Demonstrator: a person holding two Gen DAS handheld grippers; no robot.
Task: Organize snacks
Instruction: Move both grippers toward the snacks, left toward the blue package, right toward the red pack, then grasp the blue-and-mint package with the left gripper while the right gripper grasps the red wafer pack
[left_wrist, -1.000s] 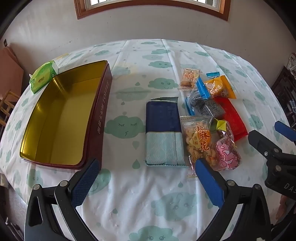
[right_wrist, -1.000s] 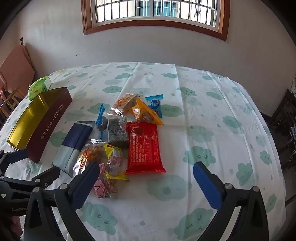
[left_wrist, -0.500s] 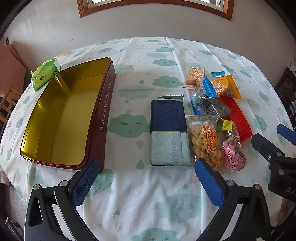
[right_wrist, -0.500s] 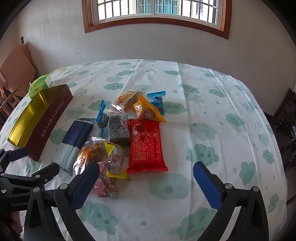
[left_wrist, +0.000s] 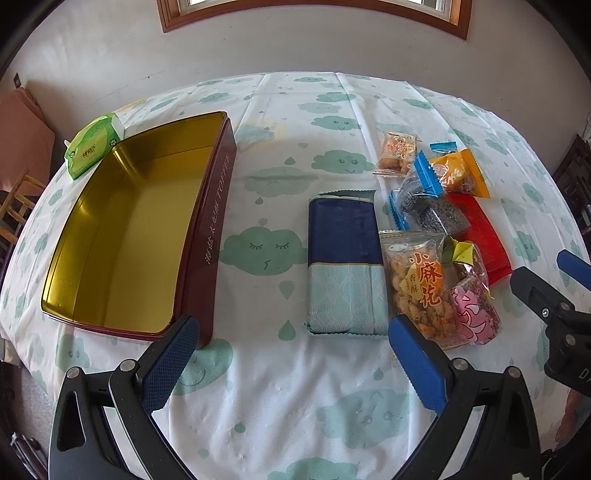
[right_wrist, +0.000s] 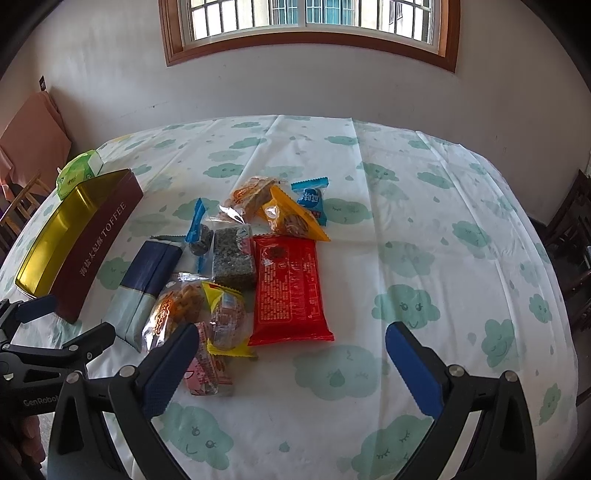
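Both my grippers hang spread wide with nothing between the fingers: the left gripper (left_wrist: 291, 347) above bare cloth, the right gripper (right_wrist: 291, 354) just short of the snack pile. Straight ahead of my left sits the navy-and-pale-blue packet (left_wrist: 345, 264), lying flat with its crimped end toward me; off to its left is the open toffee tin (left_wrist: 218, 221), gold inside and empty. The packet looks like a firm, boxy block in slick film, so I judge it light but slippery; I would pinch it across its narrow width near the middle, not by the flimsy seam. To the right of that packet the clear bag of fried twists (left_wrist: 421, 284) touches it and overlaps the pink-wrapped sweet (left_wrist: 474, 310); those are crinkly, soft and probably crushable, best taken by a sealed edge. Ahead of my right gripper the red pouch (right_wrist: 290, 288) lies flat and thin, hard to get under. Between packet and tin the cloth is clear, giving good room to carry across; the tin's near wall stands tall, so I must lift over it.
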